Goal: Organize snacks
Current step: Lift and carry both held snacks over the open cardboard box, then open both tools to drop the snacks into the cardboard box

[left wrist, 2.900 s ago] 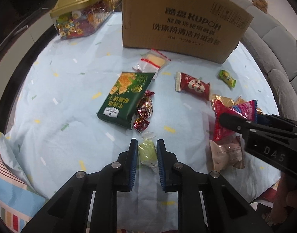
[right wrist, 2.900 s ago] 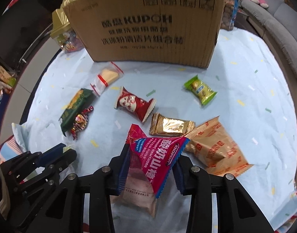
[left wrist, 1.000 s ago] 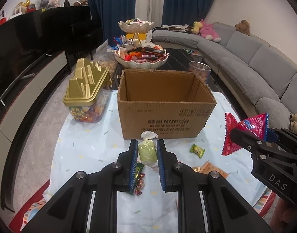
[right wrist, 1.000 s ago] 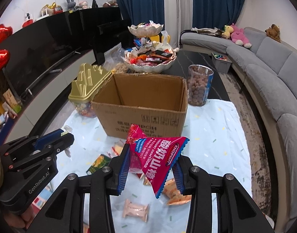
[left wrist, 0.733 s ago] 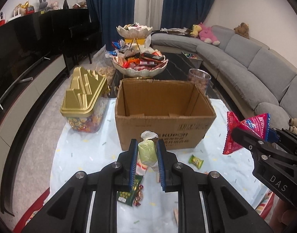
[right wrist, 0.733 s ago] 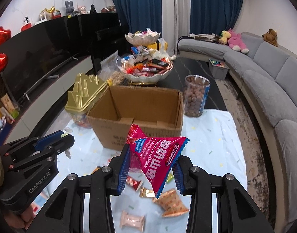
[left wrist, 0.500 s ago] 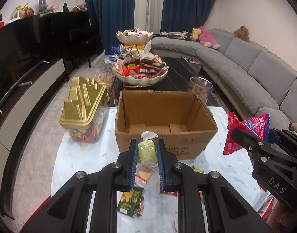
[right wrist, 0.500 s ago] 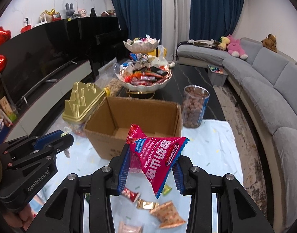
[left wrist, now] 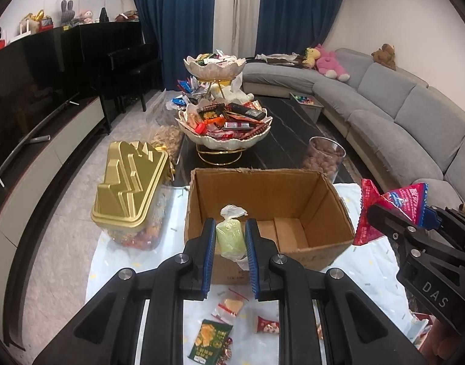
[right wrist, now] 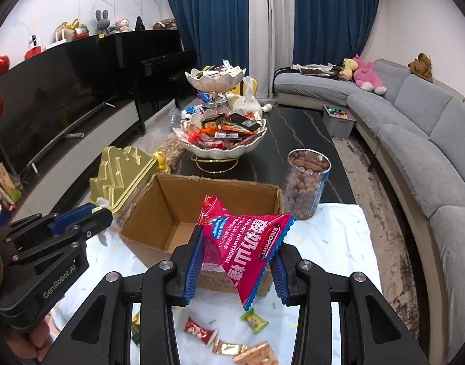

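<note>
My left gripper (left wrist: 230, 240) is shut on a small pale green wrapped snack (left wrist: 230, 237), held in the air near the front wall of an open cardboard box (left wrist: 323, 194). The box looks bare inside. My right gripper (right wrist: 235, 255) is shut on a pink-red hawthorn snack bag (right wrist: 247, 246), held up near the same box (right wrist: 141, 210). Each gripper shows at the edge of the other's view: the right gripper (left wrist: 393, 213) with its bag, the left gripper (right wrist: 95, 213). Several loose snacks lie on the pale blue cloth (left wrist: 381, 261) below, among them a green packet (left wrist: 209, 339) and a red one (right wrist: 199, 331).
A clear tub with a gold lid (left wrist: 129, 182) stands left of the box. Behind it are a tiered bowl stand heaped with sweets (left wrist: 223, 121) and a clear jar of brown balls (right wrist: 307, 179) on a dark table. A grey sofa (right wrist: 415, 127) curves along the right.
Both grippers have lifted off the cloth with their snacks and moved toward the box; its open inside has come into view and the loose snacks have sunk low in both views.
</note>
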